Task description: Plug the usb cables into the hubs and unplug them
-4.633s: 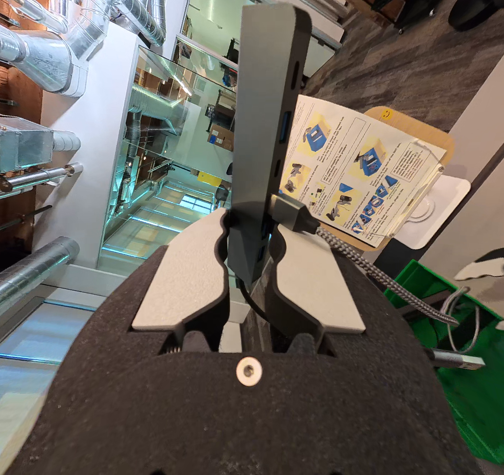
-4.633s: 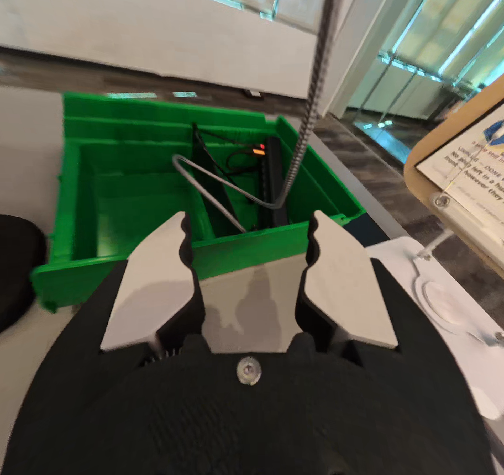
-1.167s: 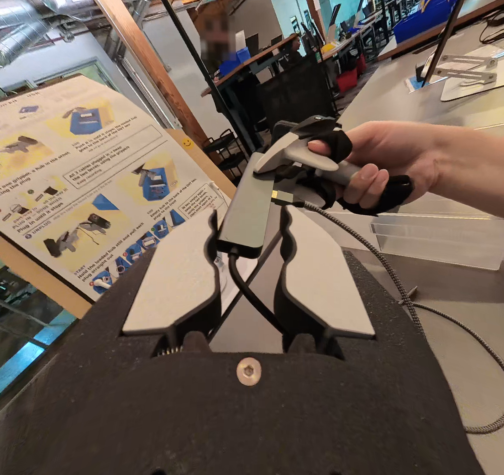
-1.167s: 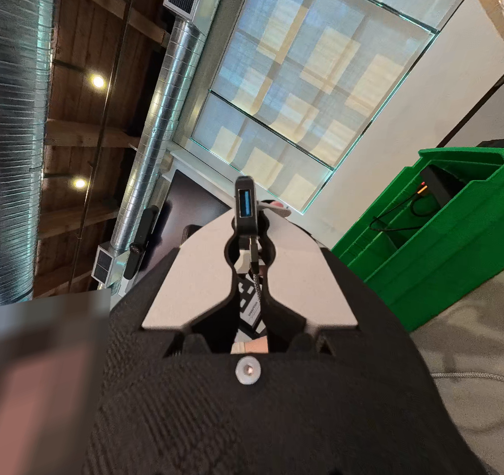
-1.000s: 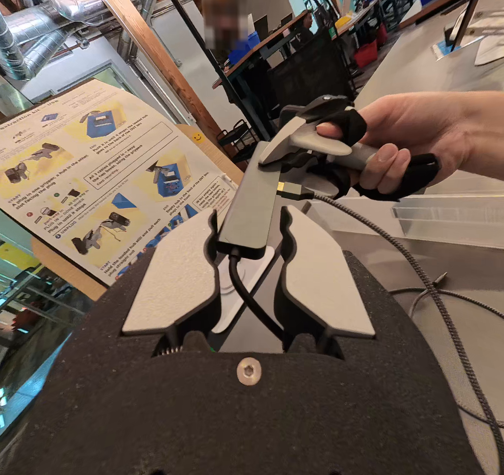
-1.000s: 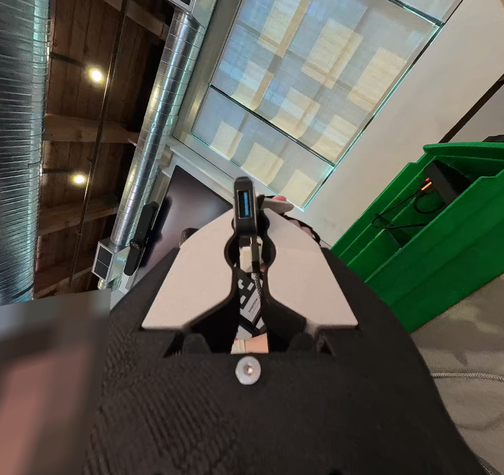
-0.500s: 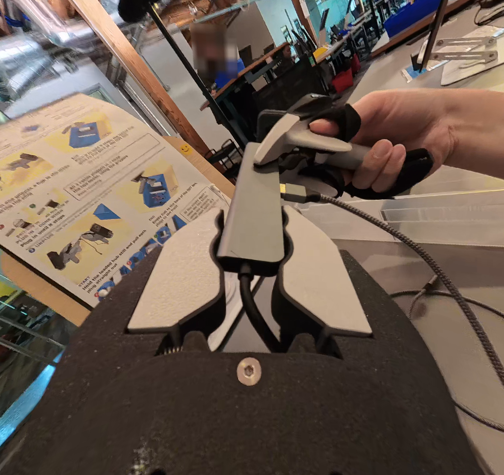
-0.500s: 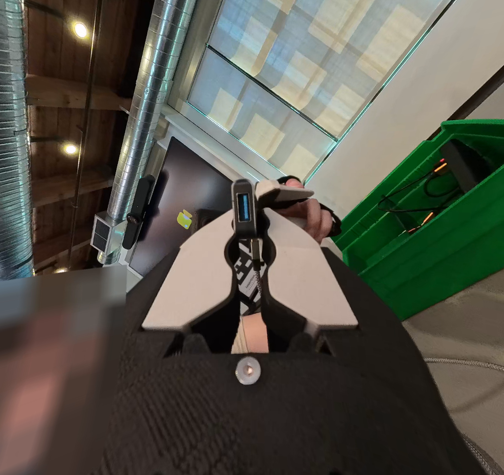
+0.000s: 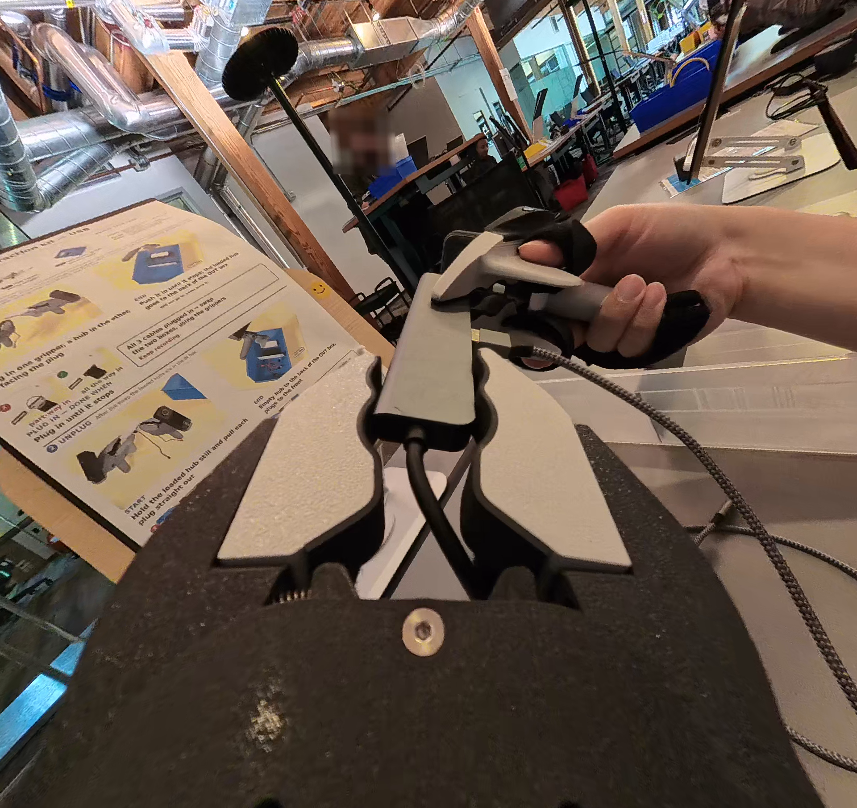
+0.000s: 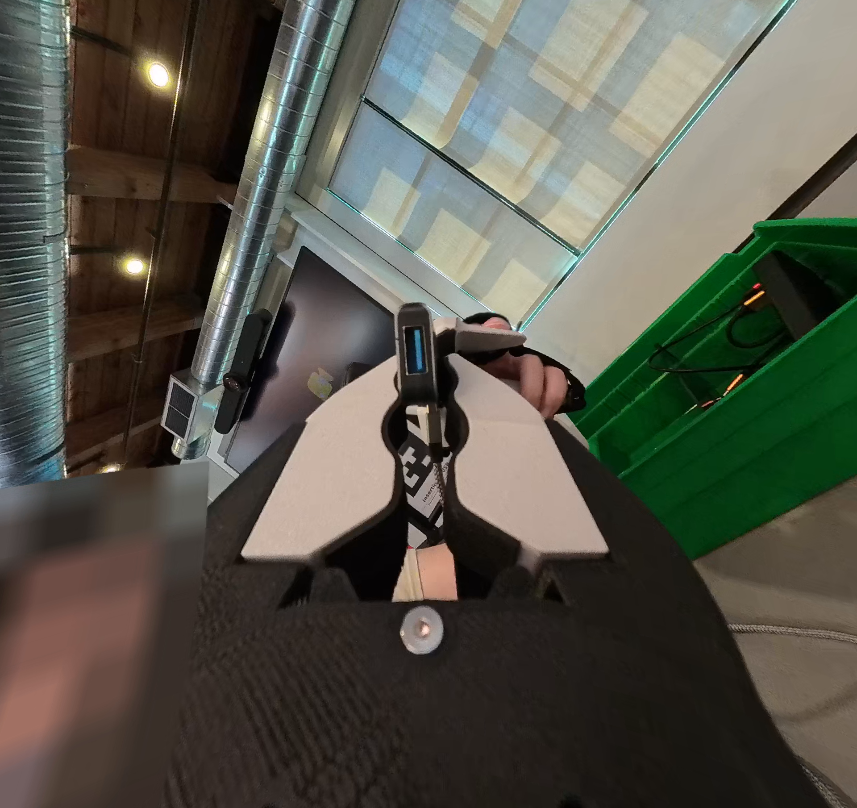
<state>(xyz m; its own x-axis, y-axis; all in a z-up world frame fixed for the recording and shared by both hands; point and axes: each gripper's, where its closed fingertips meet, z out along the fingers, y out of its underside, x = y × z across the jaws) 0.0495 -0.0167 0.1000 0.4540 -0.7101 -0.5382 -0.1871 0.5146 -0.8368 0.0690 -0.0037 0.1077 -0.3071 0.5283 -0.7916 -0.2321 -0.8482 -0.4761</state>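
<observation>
Hub: I see a flat dark grey USB hub point(image 9: 429, 359) raised in the air, long and slim, pointing away from my left camera. In my right wrist view its far end point(image 10: 416, 349) faces me, with a blue port showing.

Left gripper: my left gripper point(image 9: 426, 407) is clamped on the near end of the hub, one grey finger on each long edge. A black lead point(image 9: 433, 503) leaves that end of the hub and drops between the fingers.

Right gripper: my right gripper point(image 9: 457, 310) meets the far end of the hub, held by a hand point(image 9: 649, 275) in a black fingerless glove. Its fingers are pressed together around the hub's end and the plug beside it point(image 10: 419, 407). I cannot tell which of the two they actually squeeze.

Plug: a metal USB plug point(image 9: 498, 337) sits at the hub's right edge, seated in or just at a port. I cannot tell which.

Cable: a grey braided cable point(image 9: 672, 442) runs from the plug, right of the hub, down to the grey table point(image 9: 788, 475).

Instruction sheet: a printed sheet on a wooden board point(image 9: 139, 359) stands left of the hub.

Green bin: in the right wrist view a green bin point(image 10: 742, 414) lies right of the hub, holding black cables and a dark box.
</observation>
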